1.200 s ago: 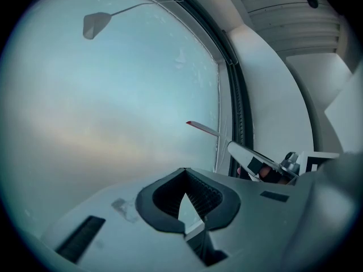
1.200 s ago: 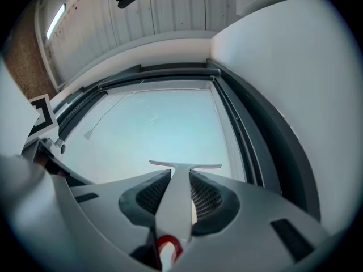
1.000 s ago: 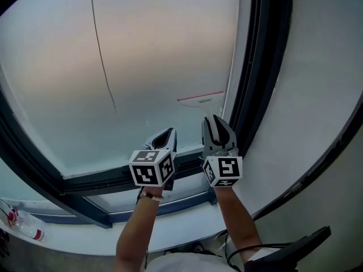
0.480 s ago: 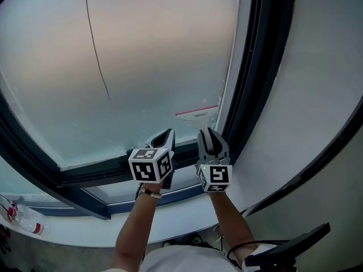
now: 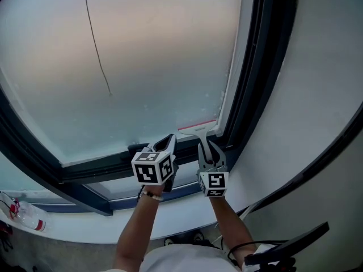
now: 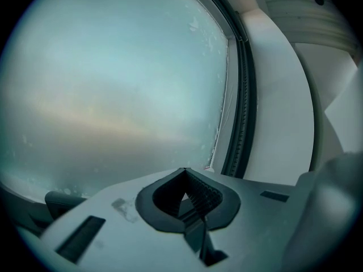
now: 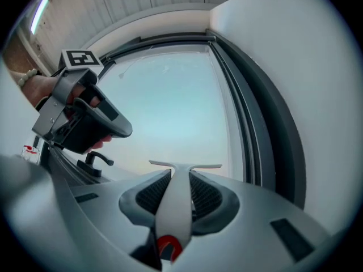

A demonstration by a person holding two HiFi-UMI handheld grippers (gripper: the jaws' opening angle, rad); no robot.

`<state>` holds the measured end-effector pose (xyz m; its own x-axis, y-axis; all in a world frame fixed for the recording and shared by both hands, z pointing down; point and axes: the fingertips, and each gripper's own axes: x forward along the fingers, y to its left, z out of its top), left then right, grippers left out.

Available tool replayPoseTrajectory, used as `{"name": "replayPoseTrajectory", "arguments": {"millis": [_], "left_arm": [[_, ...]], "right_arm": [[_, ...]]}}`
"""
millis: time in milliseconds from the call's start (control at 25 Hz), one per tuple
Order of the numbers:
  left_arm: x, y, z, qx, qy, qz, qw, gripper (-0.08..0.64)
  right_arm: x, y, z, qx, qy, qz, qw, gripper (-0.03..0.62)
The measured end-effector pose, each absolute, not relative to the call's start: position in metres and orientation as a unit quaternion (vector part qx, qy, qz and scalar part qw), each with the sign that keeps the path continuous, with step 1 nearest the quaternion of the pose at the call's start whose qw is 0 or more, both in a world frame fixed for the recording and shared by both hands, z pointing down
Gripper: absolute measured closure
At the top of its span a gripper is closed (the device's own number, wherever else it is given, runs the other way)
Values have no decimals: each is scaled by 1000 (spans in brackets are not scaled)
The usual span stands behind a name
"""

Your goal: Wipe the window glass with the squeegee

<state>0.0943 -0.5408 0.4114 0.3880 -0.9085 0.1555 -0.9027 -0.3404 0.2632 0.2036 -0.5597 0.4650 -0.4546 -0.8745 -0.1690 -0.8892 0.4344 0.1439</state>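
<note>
The right hand-held gripper [image 5: 207, 146] grasps the squeegee [image 5: 198, 128] by its handle, blade on the glass [image 5: 159, 55] low beside the dark frame [image 5: 258, 67]. The left hand-held gripper [image 5: 169, 140] is clenched, empty, beside it. A latch [image 7: 97, 161] stands on the lower frame; a bottle [image 5: 22, 220], red label unreadable, lies on the sill [image 5: 85, 231]

Head view looking down at window glass [image 5: 142, 67], both gripper views nearer, facing same glass

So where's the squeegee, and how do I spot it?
Find the big foggy window glass and follow it down to its lower right corner, by the dark frame. There the right gripper holds the squeegee: a white T-shaped tool with a thin red top edge, the only such shape there.
</note>
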Motion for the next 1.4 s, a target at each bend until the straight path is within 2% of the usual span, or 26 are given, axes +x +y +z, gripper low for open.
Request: {"name": "replayPoseTrajectory", "arguments": {"millis": [400,760,960,1120,1400], "left_arm": [[104,-539,436,823,-541,14,172,560],[114,-543,445,827,-533,30,176,560],[125,-542,414,842,-514,21,165,560],[134,-536,354,858,-501,2,116,560],[143,-521,254,875,-481,-35,34,560]], "right_arm": [[215,-565,521,-524,849,63,9,506],[215,-566,513,-525,849,56,11,506],[215,-567,430,-525,843,107,45,506],[215,-555,353,-509,845,162,38,500],[220,-524,205,-460,850,216,140,502]]}}
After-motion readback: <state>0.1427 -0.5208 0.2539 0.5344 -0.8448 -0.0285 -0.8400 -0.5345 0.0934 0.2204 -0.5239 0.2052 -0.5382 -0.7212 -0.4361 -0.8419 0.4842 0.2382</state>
